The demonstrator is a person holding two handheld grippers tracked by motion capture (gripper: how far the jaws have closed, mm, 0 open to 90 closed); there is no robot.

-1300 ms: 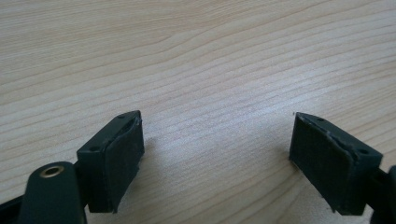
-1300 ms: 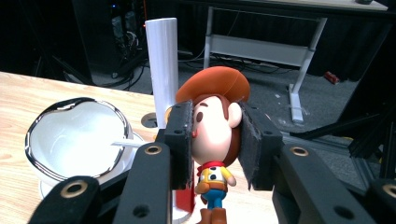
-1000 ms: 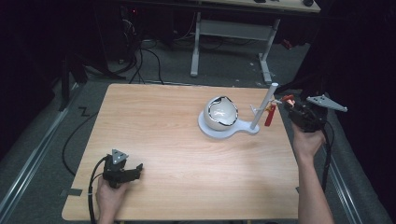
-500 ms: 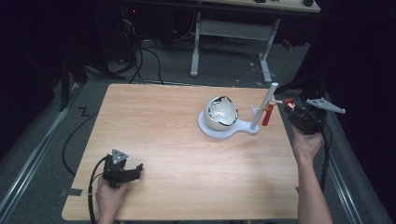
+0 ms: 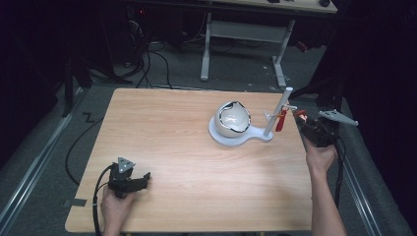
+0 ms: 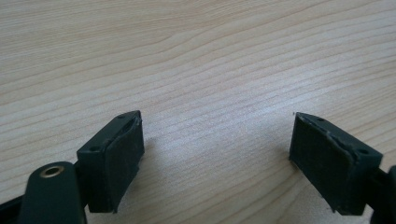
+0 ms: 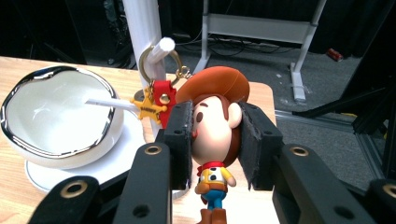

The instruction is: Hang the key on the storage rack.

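Right gripper view: my right gripper (image 7: 215, 140) clamps the doll (image 7: 212, 135), its keyring (image 7: 161, 58) on the peg (image 7: 161, 48); lifting off comes next. Left gripper (image 6: 219, 149) wide open, empty.

Light falls from above onto the table (image 5: 172, 132), which is bright while the floor and room around it sink into near black. The high view is soft and slightly grainy, with weak shadows under the bowl (image 5: 233, 119) and the left gripper (image 5: 145, 178). In the left gripper view the wood grain is sharp far off, the pads (image 6: 117, 158) close up a little blurred, with soft shadows beside them. In the right gripper view the figure (image 7: 214, 135) is crisp and well lit, the bowl rim glints, and the background is dim.
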